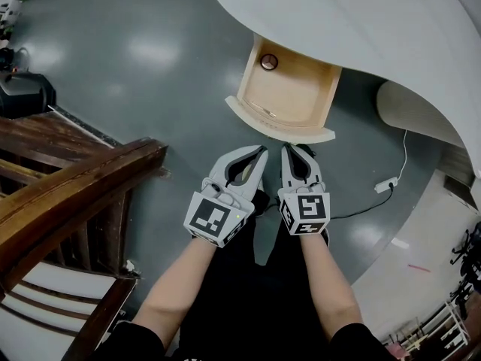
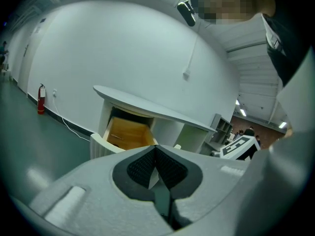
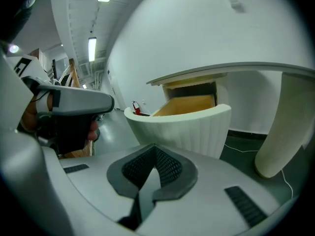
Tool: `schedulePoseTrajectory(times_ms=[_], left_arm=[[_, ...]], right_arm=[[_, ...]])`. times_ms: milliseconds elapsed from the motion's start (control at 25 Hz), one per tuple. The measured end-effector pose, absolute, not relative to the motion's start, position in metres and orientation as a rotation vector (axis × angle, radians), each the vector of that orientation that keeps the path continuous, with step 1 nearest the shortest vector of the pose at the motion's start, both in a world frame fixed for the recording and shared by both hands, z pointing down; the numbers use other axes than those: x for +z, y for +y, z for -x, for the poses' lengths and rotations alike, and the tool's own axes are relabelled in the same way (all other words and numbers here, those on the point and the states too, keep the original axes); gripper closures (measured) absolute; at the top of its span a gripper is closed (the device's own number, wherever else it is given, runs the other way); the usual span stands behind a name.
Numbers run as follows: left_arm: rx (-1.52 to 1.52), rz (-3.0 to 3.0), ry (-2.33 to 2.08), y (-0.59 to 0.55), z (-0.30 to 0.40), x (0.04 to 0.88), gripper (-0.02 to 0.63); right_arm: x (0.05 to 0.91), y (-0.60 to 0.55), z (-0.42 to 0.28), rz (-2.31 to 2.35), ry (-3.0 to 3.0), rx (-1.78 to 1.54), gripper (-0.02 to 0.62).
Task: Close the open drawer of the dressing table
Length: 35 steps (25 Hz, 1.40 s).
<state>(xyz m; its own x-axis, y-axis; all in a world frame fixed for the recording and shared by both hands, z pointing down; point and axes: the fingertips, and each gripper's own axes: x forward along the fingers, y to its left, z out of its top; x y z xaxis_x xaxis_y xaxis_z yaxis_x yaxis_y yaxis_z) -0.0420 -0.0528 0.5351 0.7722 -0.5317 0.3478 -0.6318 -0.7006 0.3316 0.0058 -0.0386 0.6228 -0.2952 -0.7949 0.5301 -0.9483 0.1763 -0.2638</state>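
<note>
The dressing table [image 1: 361, 21] has a white curved top, and its drawer [image 1: 289, 89] stands pulled out, showing a wooden inside and a white ribbed front [image 1: 279, 128]. A small round thing [image 1: 269, 62] lies at the drawer's back. My left gripper [image 1: 260, 152] and right gripper [image 1: 288, 150] hover side by side just short of the drawer front, both shut and empty. Past the closed tips of the left gripper [image 2: 156, 149], the drawer [image 2: 127, 134] shows under the tabletop [image 2: 152, 107]. Beyond the right gripper [image 3: 155, 149], the ribbed front [image 3: 189, 127] is close ahead.
A dark wooden chair [image 1: 75, 179] stands at my left. A white table leg [image 1: 421, 111] curves down on the right, with a power strip and cable [image 1: 385, 183] on the grey floor beside it. A fire extinguisher [image 2: 41, 99] stands by the far wall.
</note>
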Motion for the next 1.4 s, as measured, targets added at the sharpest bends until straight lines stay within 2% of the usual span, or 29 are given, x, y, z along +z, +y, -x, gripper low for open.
schedulePoseTrajectory(times_ms=[320,1400], left_arm=[[0.297,-2.498,-0.899,-0.064,0.033,0.561,0.597],[0.232,-2.543,-0.963,-0.154,-0.005,0.564,0.597]], right_arm=[[0.628,-0.047,-0.013,-1.725,-2.200,0.829,0.580],[0.616,-0.149,-0.066,-1.778,-2.230,0.654,0.580]])
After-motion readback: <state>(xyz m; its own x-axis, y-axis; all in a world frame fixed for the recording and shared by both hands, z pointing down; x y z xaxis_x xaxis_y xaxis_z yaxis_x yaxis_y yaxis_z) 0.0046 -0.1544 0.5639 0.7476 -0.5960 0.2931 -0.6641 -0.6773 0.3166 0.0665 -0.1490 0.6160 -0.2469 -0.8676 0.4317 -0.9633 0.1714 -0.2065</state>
